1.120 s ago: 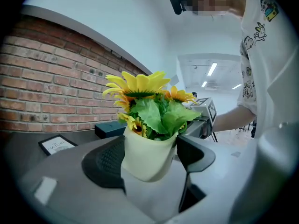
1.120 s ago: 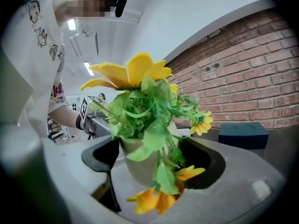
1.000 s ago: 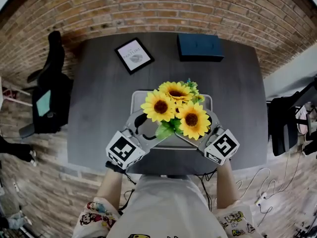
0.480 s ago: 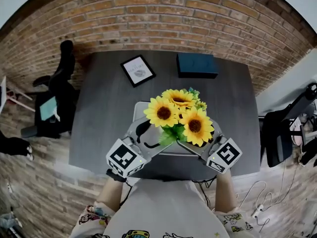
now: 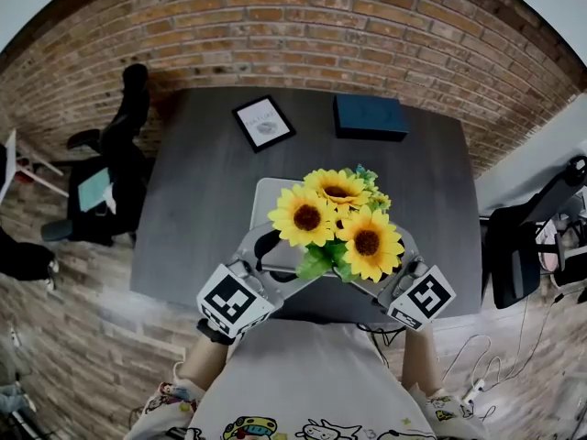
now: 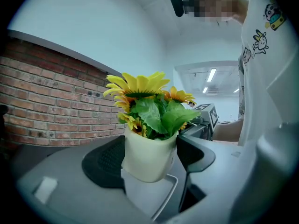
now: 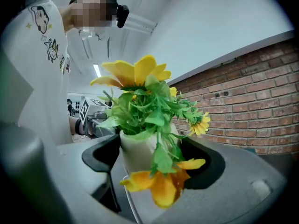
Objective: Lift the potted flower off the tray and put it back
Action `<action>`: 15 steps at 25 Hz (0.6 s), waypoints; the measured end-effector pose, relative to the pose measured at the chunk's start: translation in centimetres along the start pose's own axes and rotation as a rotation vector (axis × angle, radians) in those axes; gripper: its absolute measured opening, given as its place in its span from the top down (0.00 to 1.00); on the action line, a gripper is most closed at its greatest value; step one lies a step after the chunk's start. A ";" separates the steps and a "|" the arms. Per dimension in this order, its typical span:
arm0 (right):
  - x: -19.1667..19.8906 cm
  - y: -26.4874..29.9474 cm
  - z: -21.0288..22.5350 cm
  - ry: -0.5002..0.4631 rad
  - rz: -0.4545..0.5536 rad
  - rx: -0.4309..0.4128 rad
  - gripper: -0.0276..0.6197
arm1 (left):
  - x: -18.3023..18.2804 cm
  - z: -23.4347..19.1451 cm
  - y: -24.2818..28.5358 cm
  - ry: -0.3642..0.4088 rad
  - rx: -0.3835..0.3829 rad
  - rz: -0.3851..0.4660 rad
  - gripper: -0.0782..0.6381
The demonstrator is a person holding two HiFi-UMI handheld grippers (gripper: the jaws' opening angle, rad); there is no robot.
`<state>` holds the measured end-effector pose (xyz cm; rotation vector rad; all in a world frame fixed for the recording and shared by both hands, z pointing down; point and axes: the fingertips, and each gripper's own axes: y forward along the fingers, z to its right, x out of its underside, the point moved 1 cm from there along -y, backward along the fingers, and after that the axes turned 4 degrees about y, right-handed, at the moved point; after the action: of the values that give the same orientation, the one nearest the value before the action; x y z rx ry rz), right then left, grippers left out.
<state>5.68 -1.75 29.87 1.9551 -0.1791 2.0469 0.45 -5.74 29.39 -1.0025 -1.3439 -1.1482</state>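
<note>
My left gripper (image 5: 275,262) and right gripper (image 5: 381,278) both hold the potted flower (image 5: 337,223) by its pale pot (image 6: 148,155), one gripper at either side, each pair of fingers (image 6: 103,163) clamped on the pot's walls. The pot hangs directly above the tray (image 5: 269,195), base clear of the tray surface, blooms upright. Beyond the tray on the counter (image 5: 193,209) I note a framed picture (image 5: 264,123) and a dark box (image 5: 370,116), both well apart from it.
</note>
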 end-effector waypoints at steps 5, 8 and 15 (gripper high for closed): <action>0.5 -1.1 -1.3 0.003 -0.002 0.002 0.32 | 0.4 1.6 -0.6 -0.012 0.000 0.004 0.38; 0.4 -1.2 -1.4 0.007 -0.001 0.002 0.32 | 0.3 1.7 -0.7 -0.025 -0.003 0.014 0.38; 0.6 -1.3 -1.4 0.014 0.000 0.011 0.32 | 0.4 1.8 -0.6 -0.012 0.014 0.012 0.38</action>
<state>4.69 -0.02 30.22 1.9471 -0.1652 2.0657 -0.50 -4.14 29.75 -1.0077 -1.3523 -1.1237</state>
